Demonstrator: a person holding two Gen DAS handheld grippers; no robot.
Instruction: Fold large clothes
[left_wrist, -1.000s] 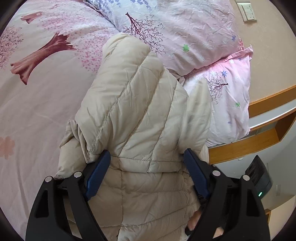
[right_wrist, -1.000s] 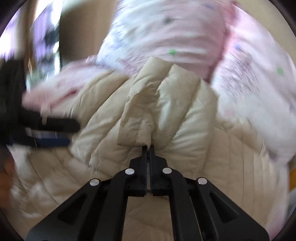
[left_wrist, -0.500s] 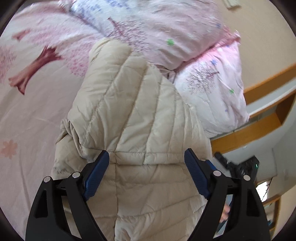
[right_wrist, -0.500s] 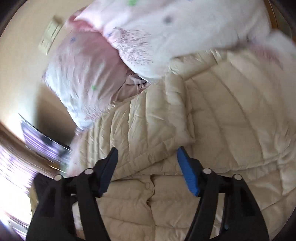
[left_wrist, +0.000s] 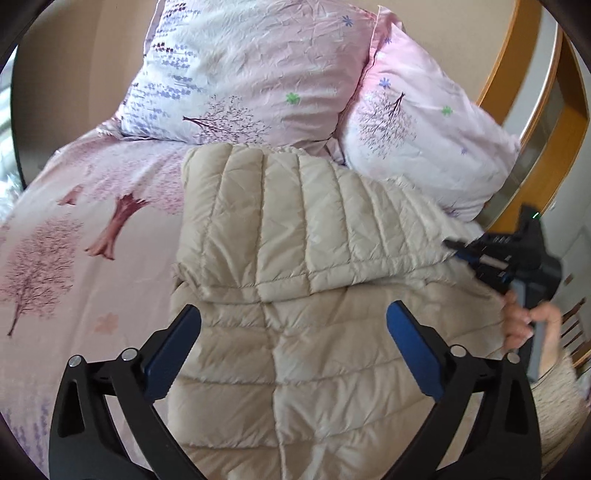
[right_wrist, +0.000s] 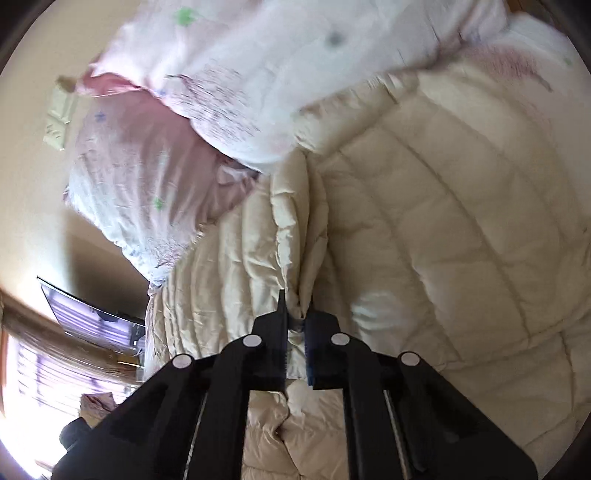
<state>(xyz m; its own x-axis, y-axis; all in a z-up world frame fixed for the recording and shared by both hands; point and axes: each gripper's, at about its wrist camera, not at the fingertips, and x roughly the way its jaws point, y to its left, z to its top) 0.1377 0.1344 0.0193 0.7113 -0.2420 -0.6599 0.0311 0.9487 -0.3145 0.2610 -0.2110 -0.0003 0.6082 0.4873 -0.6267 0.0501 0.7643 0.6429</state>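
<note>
A beige quilted down jacket (left_wrist: 295, 258) lies on the bed with a sleeve folded across its top. My left gripper (left_wrist: 295, 314) hovers just over the middle of it. Its jaws are opening wide, and the blue pads (left_wrist: 173, 350) press on nothing. At the jacket's right edge my right gripper (left_wrist: 458, 247) pinches the fabric, with a person's hand (left_wrist: 524, 321) behind it. In the right wrist view that gripper (right_wrist: 295, 314) is shut on a raised fold of the jacket (right_wrist: 443, 221).
Two pink patterned pillows (left_wrist: 240, 74) (left_wrist: 417, 125) lean at the jacket's far end. The pink tree-print sheet (left_wrist: 74, 240) spreads to the left. A wooden bedside shelf (left_wrist: 517, 66) runs along the right. A wall switch (right_wrist: 59, 114) is behind the pillows.
My left gripper rolled, drew back and opened wider over the jacket. My right gripper let go, swung to the jacket's edge near the pillows and shut on a fold there.
</note>
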